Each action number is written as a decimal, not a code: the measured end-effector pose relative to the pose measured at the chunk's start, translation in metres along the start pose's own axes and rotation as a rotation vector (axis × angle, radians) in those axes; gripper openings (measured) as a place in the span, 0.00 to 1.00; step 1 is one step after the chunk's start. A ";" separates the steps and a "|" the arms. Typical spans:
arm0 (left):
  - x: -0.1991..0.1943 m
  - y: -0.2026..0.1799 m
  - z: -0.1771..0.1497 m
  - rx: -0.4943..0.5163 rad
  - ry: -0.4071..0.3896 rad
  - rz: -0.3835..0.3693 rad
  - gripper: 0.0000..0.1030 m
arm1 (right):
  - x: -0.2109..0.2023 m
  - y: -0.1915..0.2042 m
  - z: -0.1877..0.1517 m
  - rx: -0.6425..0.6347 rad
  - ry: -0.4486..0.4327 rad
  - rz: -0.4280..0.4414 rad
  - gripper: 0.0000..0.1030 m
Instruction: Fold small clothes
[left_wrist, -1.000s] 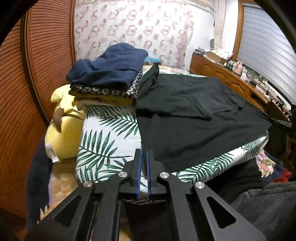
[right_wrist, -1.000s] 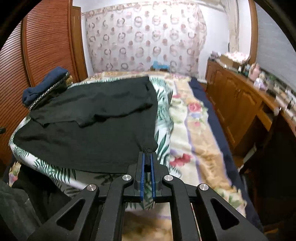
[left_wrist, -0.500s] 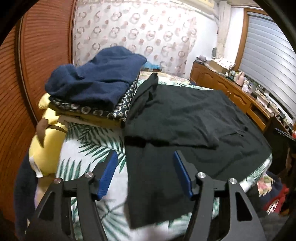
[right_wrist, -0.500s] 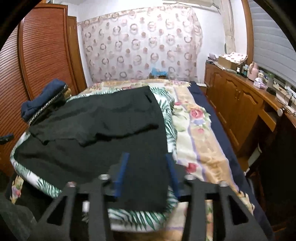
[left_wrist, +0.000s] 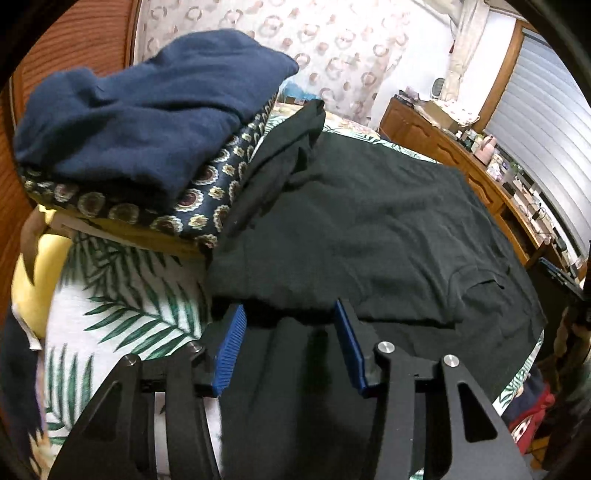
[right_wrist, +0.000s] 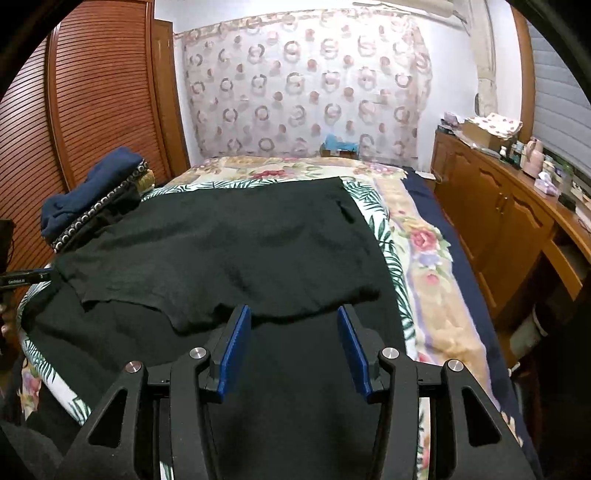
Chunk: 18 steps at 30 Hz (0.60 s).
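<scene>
Black knit garment (left_wrist: 369, 236), flat, half-folded, matte

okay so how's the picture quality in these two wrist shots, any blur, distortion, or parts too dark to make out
Left wrist view: strong fisheye bending, black corners, slight motion blur on the leaf-print sheet; the black garment shows few folds. Right wrist view: sharper, the louvred wardrobe door curves, and the garment between the open right gripper fingers is near featureless black.

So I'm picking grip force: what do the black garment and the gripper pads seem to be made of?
The black garment looks like soft matte knit, perhaps cotton jersey: it drapes in shallow wrinkles with no shine. The pads look like blue ribbed rubber or plastic: fine ridges line their faces. The exact material isn't certain. Both the left gripper and the right gripper are open.
</scene>
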<state>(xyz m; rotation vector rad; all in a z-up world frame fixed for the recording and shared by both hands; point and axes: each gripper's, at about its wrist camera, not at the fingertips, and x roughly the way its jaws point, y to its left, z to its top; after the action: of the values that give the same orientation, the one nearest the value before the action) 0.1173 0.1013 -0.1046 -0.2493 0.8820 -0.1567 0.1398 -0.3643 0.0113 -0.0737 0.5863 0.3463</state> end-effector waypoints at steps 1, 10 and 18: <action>0.001 0.000 0.001 -0.002 -0.007 -0.002 0.49 | 0.002 -0.001 0.000 0.000 0.004 0.003 0.49; 0.007 0.002 0.010 -0.011 -0.019 -0.035 0.28 | 0.013 -0.013 0.008 0.014 0.064 0.034 0.50; 0.014 -0.004 0.015 0.030 -0.021 -0.013 0.22 | 0.036 -0.033 0.018 0.083 0.161 0.064 0.50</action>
<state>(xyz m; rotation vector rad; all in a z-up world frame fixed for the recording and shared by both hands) 0.1380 0.0965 -0.1048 -0.2287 0.8565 -0.1790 0.1890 -0.3817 0.0051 -0.0026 0.7626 0.3798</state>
